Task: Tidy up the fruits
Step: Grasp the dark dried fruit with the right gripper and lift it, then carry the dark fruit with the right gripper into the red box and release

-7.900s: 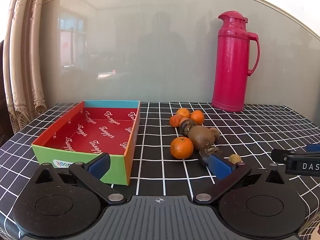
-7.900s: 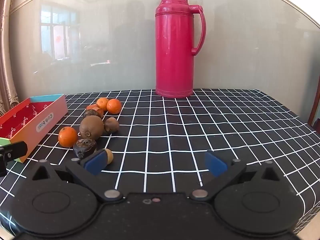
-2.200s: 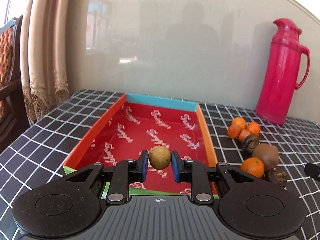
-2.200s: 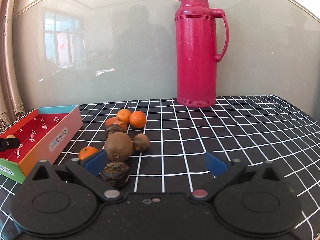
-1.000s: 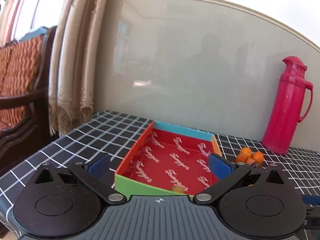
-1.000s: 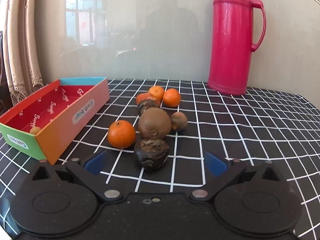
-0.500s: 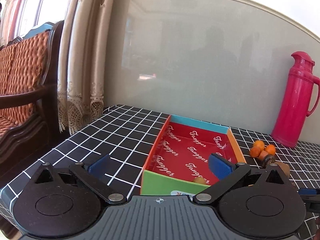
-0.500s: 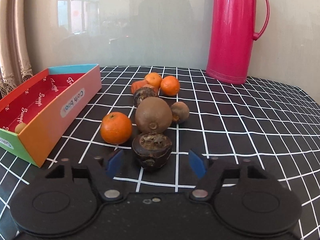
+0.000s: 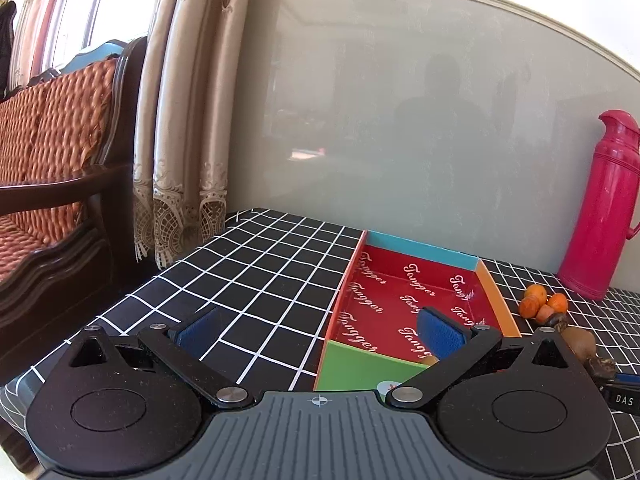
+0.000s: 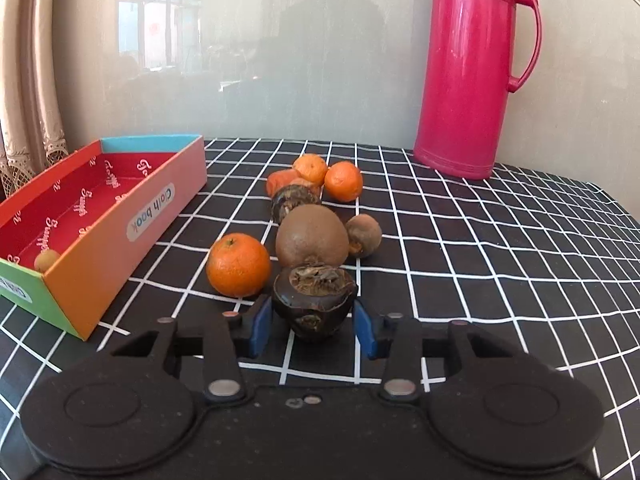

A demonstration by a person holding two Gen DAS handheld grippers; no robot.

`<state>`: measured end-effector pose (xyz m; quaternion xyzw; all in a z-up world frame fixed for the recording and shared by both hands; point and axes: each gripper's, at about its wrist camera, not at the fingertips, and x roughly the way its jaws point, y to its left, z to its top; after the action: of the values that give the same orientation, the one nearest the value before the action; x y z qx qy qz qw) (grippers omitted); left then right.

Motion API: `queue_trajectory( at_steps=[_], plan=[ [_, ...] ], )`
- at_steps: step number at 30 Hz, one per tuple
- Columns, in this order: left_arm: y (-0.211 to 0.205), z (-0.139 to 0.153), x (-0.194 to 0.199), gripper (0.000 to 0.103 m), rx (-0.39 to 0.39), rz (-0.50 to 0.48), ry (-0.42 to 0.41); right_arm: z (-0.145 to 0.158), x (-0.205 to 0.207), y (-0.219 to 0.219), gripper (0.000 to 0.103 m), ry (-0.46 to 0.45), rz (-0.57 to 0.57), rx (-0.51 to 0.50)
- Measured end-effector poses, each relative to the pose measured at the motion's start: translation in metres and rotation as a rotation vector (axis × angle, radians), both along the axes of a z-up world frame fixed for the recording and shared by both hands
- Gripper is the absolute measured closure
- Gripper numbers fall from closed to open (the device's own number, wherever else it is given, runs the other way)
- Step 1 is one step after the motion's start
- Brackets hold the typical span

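In the right wrist view my right gripper (image 10: 313,325) has closed on a dark brown mangosteen (image 10: 314,301) that rests on the table; both blue pads touch its sides. Behind it lie a kiwi (image 10: 312,241), an orange (image 10: 238,265), a small brown fruit (image 10: 364,236) and several small oranges (image 10: 343,181). The colourful box (image 10: 102,240) with a red inside stands at the left, with a small tan fruit (image 10: 45,261) in its near corner. My left gripper (image 9: 316,332) is open and empty, in front of the box (image 9: 362,368).
A tall pink thermos (image 10: 474,68) stands at the back right against a glossy wall panel. The table has a black checked cloth (image 10: 500,248). In the left wrist view a curtain (image 9: 184,120) and a wooden sofa (image 9: 48,160) stand past the table's left edge.
My right gripper has moved forward and closed its fingers onto the mangosteen. My left gripper has swung further left, away from the box, still open after dropping the tan fruit.
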<state>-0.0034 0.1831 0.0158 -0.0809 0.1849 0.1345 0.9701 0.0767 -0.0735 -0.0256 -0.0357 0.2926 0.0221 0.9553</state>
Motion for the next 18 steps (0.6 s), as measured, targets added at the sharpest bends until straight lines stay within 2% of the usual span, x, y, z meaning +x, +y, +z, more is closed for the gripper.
queue_trajectory(
  at_steps=[10,18],
  plan=[
    [0.008,0.0,-0.004,0.0,-0.005,0.014,-0.005,0.02,-0.016,0.033,0.061,-0.102,0.119,0.028],
    [0.029,-0.002,-0.014,0.0,0.068,0.051,0.021,0.028,-0.023,0.077,0.061,-0.19,0.236,0.058]
  ],
)
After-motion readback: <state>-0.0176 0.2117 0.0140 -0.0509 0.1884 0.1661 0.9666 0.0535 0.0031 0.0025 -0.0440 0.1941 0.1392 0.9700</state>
